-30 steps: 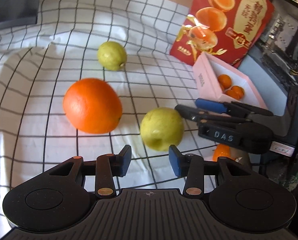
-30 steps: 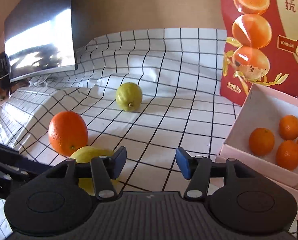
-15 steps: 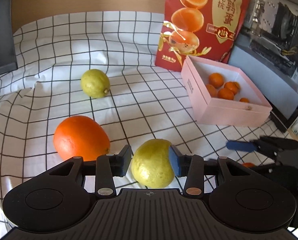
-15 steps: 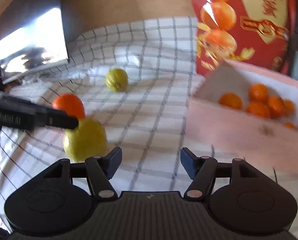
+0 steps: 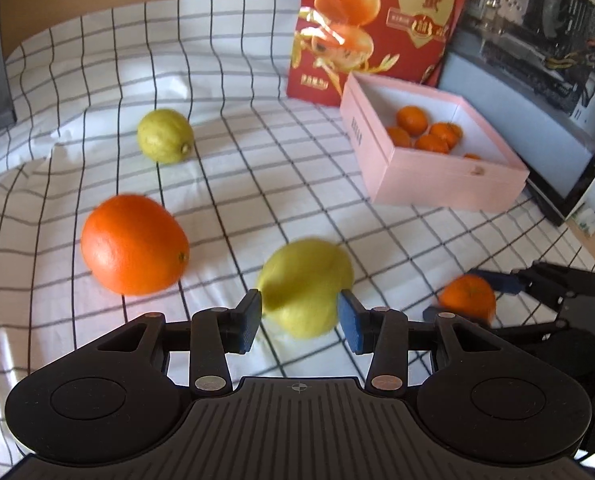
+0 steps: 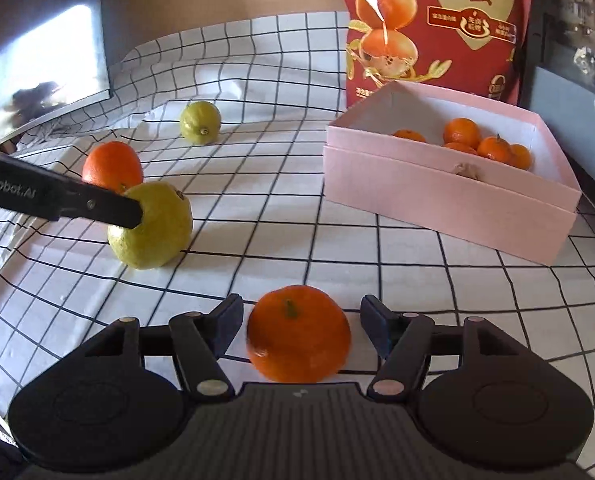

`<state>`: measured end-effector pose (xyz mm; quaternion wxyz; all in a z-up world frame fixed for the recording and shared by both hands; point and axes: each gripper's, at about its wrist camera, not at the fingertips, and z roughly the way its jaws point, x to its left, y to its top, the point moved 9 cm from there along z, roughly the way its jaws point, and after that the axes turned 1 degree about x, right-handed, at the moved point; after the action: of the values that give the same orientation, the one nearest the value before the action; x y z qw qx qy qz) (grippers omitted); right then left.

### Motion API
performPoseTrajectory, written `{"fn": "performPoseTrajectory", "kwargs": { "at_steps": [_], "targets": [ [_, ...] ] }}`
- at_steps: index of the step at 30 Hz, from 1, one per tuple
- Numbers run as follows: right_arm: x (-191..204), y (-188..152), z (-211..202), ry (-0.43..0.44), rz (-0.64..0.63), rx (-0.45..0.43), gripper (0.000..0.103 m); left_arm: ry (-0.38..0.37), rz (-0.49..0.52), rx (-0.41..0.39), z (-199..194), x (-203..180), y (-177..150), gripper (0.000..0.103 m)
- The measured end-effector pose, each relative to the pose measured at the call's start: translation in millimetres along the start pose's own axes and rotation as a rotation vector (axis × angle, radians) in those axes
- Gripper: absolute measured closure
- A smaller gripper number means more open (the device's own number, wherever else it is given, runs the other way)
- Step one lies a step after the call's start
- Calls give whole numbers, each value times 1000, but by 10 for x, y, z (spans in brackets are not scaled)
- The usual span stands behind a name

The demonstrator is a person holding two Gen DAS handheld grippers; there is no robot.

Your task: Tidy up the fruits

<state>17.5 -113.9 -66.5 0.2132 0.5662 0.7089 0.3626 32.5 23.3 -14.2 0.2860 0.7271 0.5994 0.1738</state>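
My left gripper (image 5: 299,320) is open with its blue pads on either side of a yellow-green lemon (image 5: 305,286) that lies on the checked cloth; the lemon also shows in the right wrist view (image 6: 151,226). My right gripper (image 6: 301,330) is open around a small mandarin (image 6: 299,334) on the cloth, with gaps on both sides. A large orange (image 5: 134,244) lies left of the lemon, and a second lemon (image 5: 165,135) lies farther back. A pink box (image 5: 437,180) holds several mandarins (image 5: 425,132).
A red printed bag (image 5: 377,24) stands behind the pink box. A dark monitor (image 6: 37,48) is at the far left and an open computer case (image 5: 545,32) at the right. The checked cloth (image 5: 257,160) is wrinkled at the back left.
My left gripper pulled back slightly, staying around the near lemon. My right gripper moved down and in, and the small mandarin now sits between its fingers.
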Motion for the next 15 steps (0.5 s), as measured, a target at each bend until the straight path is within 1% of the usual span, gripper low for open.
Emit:
{"fn": "performPoseTrajectory", "kwargs": {
  "at_steps": [3, 6, 7, 8, 9, 10, 11, 13, 15],
  "targets": [
    [-2, -27, -26, -8, -6, 8, 38, -15, -24, 24, 35, -13, -50, 57],
    [17, -76, -49, -26, -35, 0, 35, -39, -48, 22, 25, -39, -7, 57],
    [29, -91, -45, -43, -57, -5, 33, -48, -55, 18, 12, -48, 23, 57],
    [35, -100, -45, -60, -72, -21, 28, -55, -57, 12, -8, -54, 52, 57],
    [19, -109, -38, -80, -70, -38, 23, -56, -52, 4, -29, -62, 87, 57],
    [-19, -119, -26, -93, -54, -53, 16, -53, -43, -9, -60, -69, 129, 57],
    [-64, -119, -18, -90, -30, -60, 11, -48, -32, -23, -90, -75, 166, 57],
    [-106, -108, -29, -83, -6, -62, 11, -40, 0, -42, -121, -99, 231, 57],
    [-91, -112, -19, -95, -25, -61, 10, -39, 40, -38, -100, -154, 248, 57]
  ]
}}
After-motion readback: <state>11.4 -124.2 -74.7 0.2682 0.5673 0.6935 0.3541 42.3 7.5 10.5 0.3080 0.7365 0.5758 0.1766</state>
